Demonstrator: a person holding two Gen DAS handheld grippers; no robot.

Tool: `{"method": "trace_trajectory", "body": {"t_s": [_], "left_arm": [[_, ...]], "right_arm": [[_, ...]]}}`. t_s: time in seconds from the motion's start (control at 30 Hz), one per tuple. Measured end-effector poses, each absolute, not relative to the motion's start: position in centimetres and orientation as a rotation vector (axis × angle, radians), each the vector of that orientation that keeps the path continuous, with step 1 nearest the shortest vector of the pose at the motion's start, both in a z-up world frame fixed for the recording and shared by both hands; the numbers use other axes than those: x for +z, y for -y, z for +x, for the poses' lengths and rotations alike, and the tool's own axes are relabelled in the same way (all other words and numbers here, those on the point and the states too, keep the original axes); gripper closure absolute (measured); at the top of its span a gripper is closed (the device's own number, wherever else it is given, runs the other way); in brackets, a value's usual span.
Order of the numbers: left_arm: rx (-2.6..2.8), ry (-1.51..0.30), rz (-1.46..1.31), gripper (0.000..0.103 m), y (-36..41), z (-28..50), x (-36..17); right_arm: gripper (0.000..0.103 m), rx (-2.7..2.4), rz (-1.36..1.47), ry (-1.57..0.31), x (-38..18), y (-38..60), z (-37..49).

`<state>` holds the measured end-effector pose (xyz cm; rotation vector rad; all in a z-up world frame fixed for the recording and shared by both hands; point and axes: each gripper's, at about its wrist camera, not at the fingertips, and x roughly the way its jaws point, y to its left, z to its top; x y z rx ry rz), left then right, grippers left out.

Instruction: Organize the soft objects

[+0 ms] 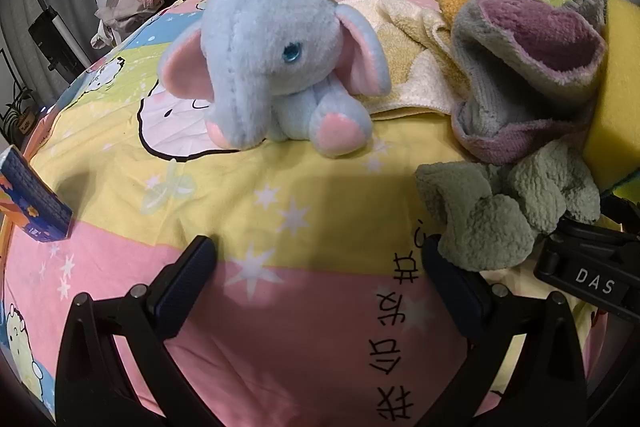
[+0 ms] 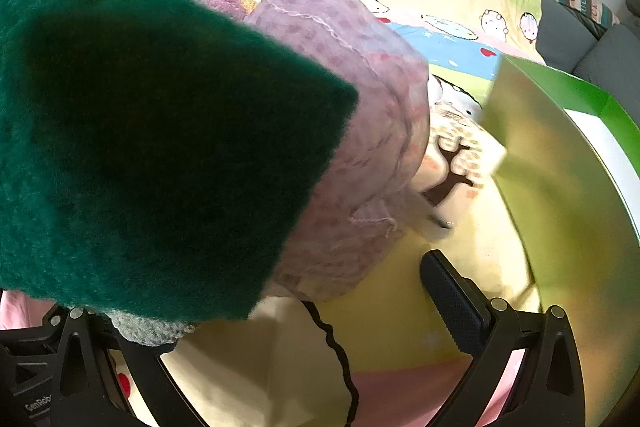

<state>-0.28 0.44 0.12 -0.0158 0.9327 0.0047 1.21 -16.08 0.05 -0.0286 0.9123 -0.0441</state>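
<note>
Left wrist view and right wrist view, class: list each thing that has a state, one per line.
Left gripper: open, empty.
Right gripper: jaws apart, sponge across the left one.
Elephant plush: sitting upright.
Purple-grey cloth: crumpled.
Green cloth: bunched.
Sponge: tilted.

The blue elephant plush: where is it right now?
In the left wrist view, the blue elephant plush sits upright on the cartoon bedsheet, left of centre, with the cream towel just to its right.

Elephant plush [image 1: 276, 67] upright on bedsheet [image 1: 280, 211]; towel [image 1: 404, 67] behind, sponge [image 1: 616, 95] far right.
</note>
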Motion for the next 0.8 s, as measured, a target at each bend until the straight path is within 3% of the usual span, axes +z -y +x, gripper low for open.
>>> {"method": "trace_trajectory", "body": {"t_s": [0.8], "left_arm": [[0.038,-0.952,-0.068,0.002,-0.7,-1.9,0.8]], "right_arm": [[0.000,-0.057,-0.020,-0.918,0.1,15.7,0.4]]}}
